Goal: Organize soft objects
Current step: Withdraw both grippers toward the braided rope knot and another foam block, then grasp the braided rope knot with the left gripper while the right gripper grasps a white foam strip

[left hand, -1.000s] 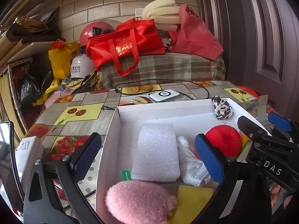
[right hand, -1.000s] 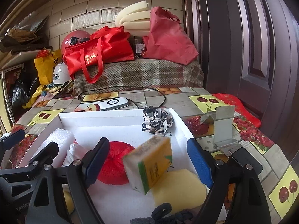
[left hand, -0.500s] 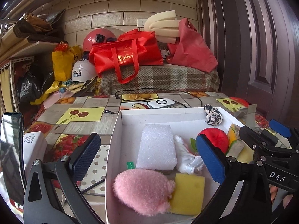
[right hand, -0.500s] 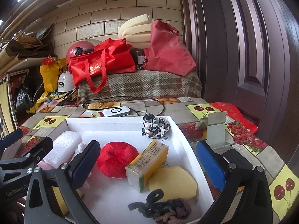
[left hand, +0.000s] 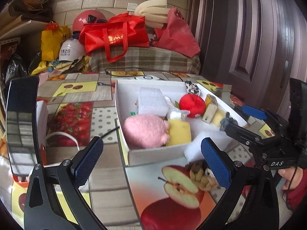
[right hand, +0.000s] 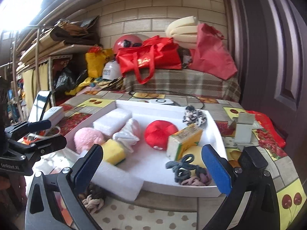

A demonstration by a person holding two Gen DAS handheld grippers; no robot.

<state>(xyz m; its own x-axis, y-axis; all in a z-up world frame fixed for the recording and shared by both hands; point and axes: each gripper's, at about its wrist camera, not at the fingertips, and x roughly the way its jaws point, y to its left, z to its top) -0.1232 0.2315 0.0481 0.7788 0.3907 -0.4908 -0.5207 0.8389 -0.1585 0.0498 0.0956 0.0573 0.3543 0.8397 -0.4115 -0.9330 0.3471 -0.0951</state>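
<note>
Pulling back from the shallow white foam tray (left hand: 122, 115), the left gripper (left hand: 151, 157) now looks at it from outside the near left corner, where a moment ago its jaws hung over the contents; they stand wide apart with nothing between them. I take that as a step finished and room made for the next pick.

In the left wrist view the tray holds a fluffy pink plush toy (left hand: 145, 130) at its near left corner, touching a yellow sponge block (left hand: 179, 133). Behind them lie a white foam block (left hand: 151, 101), a crumpled white cloth (left hand: 175, 112) and a round red plush ball (left hand: 191, 103). A black-and-white patterned scrunchie (left hand: 191, 89) sits on the far right rim. A beige knitted hair tie (left hand: 199, 174) lies outside, on the fruit-print tablecloth (left hand: 76, 111) by the near edge.

In the right wrist view the right gripper (right hand: 151, 166) has also backed off past the near edge, jaws spread to their widest and empty. The green-and-yellow scouring sponge (right hand: 184, 138) it was over a second ago now lies leaning on a pale yellow round sponge (right hand: 193, 153) by the right wall. A grey hair tie (right hand: 180, 168) rests at the near right corner; a loose white foam slab (right hand: 119, 180) juts over the near edge.
</note>
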